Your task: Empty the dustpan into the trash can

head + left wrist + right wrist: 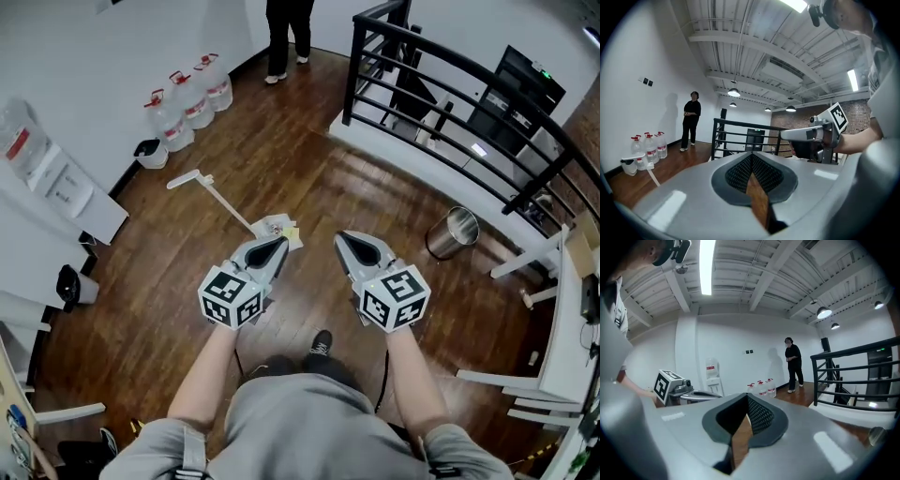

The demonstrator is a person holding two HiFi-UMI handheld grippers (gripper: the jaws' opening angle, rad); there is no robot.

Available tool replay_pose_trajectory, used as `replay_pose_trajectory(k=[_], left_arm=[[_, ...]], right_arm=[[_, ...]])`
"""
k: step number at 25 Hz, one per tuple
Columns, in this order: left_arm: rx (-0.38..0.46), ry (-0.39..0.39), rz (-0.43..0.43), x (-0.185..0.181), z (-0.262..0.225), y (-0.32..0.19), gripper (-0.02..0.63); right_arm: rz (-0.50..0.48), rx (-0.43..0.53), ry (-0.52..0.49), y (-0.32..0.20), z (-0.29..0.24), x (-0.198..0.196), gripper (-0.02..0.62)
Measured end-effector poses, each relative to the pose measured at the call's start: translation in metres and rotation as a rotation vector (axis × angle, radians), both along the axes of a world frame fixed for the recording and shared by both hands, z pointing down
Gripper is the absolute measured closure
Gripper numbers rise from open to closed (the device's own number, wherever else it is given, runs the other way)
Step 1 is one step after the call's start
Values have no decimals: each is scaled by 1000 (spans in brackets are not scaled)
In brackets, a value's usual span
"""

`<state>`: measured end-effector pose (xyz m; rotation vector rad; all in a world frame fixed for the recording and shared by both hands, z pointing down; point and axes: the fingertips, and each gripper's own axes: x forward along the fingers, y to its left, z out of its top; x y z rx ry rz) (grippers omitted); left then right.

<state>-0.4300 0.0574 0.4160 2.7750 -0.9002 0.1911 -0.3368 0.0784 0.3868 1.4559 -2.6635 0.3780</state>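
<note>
Steel trash can R of dustpan

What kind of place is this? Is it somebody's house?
Probably an office or workshop loft, not a house: a black metal railing, big water jugs lined along a white wall, and a steel trash can on the wooden floor.

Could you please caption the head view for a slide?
Left gripper and right gripper, shut; dustpan on floor, trash can right.

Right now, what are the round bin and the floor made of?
The round bin: likely steel, mirror-shiny; its wall gleams silver. The floor: looks like brown wood planks, glossy; grain lines and light glare show, though it could be laminate.
</note>
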Motion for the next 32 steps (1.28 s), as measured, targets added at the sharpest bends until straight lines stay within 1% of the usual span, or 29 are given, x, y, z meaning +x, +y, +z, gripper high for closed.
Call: replay_pose_trajectory(k=[5, 9, 11, 13, 16, 22, 27, 30, 32], left_arm=[[-5, -16, -82, -4, 5, -49, 601], [-13, 9, -153, -22, 12, -90, 601], [-12, 19, -174, -30, 17, -111, 601], [-12, 20, -174, -36, 22, -131, 601], [-2, 13, -151, -43, 27, -161, 601], [2, 11, -113, -61, 35, -219, 601], [-34, 11, -105, -79, 52, -252, 601], [-61, -16, -108, -87, 69, -261, 601], [-67, -37, -133, -93, 81, -271, 601]], right_arm=[[-49, -3, -15, -45, 1, -1, 597], [-71, -10, 0, -79, 7, -8, 597], [-82, -9, 22, -97, 11, -12, 597], [-82, -11, 39, -118, 11, -16, 597], [-86, -11, 58, -151, 9, -26, 597], [-80, -23, 72, -214, 9, -54, 597], [-43, -16, 61, -250, 10, -67, 597], [-46, -36, 61, -263, 19, -71, 597], [-53, -43, 59, -271, 22, -73, 597]])
